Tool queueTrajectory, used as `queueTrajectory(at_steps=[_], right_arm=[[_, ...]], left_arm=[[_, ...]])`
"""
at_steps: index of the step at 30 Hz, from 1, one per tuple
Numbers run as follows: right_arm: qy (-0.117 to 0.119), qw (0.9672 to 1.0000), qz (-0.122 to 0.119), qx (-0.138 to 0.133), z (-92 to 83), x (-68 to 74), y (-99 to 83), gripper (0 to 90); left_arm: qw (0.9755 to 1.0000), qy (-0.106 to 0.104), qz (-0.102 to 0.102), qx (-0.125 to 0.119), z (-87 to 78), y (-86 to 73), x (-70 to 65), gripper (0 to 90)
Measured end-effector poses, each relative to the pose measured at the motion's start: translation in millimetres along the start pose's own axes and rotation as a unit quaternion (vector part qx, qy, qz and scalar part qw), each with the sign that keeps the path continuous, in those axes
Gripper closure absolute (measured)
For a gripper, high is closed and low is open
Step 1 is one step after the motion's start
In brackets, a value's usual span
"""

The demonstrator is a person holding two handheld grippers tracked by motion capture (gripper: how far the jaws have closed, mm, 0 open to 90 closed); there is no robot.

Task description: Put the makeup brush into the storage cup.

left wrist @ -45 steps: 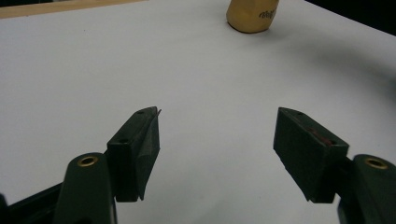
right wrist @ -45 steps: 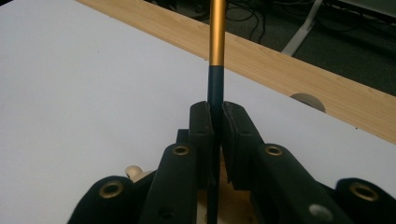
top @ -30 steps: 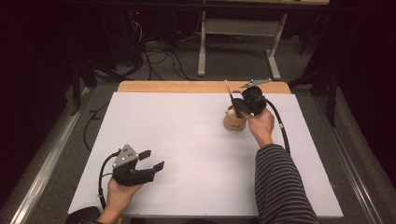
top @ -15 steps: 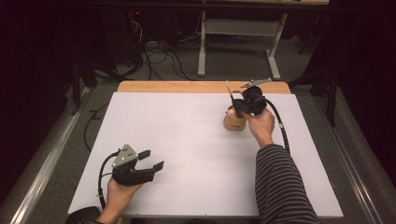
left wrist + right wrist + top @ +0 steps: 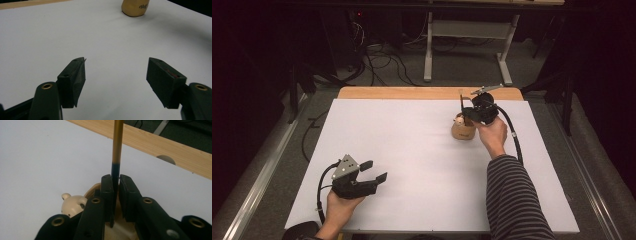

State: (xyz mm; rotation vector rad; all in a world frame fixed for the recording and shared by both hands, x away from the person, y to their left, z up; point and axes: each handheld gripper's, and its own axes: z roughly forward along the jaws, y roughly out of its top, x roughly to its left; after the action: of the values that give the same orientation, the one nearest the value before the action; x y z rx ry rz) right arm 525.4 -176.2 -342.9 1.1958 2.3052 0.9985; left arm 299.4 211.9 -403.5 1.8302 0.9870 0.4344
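On the near left of the white table top [image 5: 412, 150], the left gripper [image 5: 374, 171] sits in the person's left hand [image 5: 339, 210], low over the surface and pointing toward the right side of the table. Its jaws stand wide apart with nothing between them; in the left gripper view the two black pads [image 5: 77, 80] frame bare white surface, and the tan holder [image 5: 135, 7] shows far off at the top edge, with dark lettering on its side. A black cable [image 5: 319, 187] loops from the gripper's rear toward the table's near edge.

Well apart from it, toward the far right of the table, the small tan pen holder [image 5: 463, 129] stands upright on the white surface, just short of the bare wooden strip [image 5: 412, 93] along the far edge. A little cream bear figure [image 5: 73, 204] sits at the holder's rim, seen in the right gripper view.

The right gripper [image 5: 466, 114] is held by the right hand [image 5: 493, 136], with a striped sleeve [image 5: 517, 200] behind it, directly above the holder. Its jaws are closed on a thin stick-like pen [image 5: 117, 147] with a golden shaft and a dark lower section; the pads press on the dark part from both sides, having eased apart very slightly while the pen stays between them. The pen stands roughly upright, its lower end down in the holder's mouth; whether the tip touches the bottom cannot be told.
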Motion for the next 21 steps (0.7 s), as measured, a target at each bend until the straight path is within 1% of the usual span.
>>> queueTrajectory(at_steps=[3,8,11,12,13,15,21], right_arm=[[0.001,1.0,0.0,0.002,-0.8,1.3,0.0,79.5],[0.003,1.0,0.002,-0.005,-4.8,2.5,0.8,73.5],[-0.008,0.9999,-0.002,-0.009,-7.3,4.5,0.9,70.3],[-0.012,0.9999,-0.001,-0.006,-8.7,4.8,0.8,68.7],[-0.015,0.9998,-0.002,-0.009,-9.7,4.3,0.7,66.6],[-0.02,0.9997,0.002,-0.014,-12.7,3.5,0.6,64.4],[-0.031,0.9992,-0.001,-0.025,-22.1,3.6,2.4,58.3]], left_arm=[[1.0,0.0,0.001,0.001,0.0,0.0,0.0,32.1],[1.0,0.0,0.001,0.001,0.1,0.0,-0.1,32.1],[1.0,0.002,0.002,0.001,-0.4,0.1,-0.1,32.0],[1.0,0.002,0.001,0.0,-0.6,0.1,0.1,32.0],[1.0,0.003,-0.001,-0.001,-0.5,0.1,0.2,31.9],[1.0,0.004,-0.003,-0.001,-0.5,0.0,0.6,31.9],[1.0,0.003,-0.003,0.0,0.2,0.1,0.0,31.9]])
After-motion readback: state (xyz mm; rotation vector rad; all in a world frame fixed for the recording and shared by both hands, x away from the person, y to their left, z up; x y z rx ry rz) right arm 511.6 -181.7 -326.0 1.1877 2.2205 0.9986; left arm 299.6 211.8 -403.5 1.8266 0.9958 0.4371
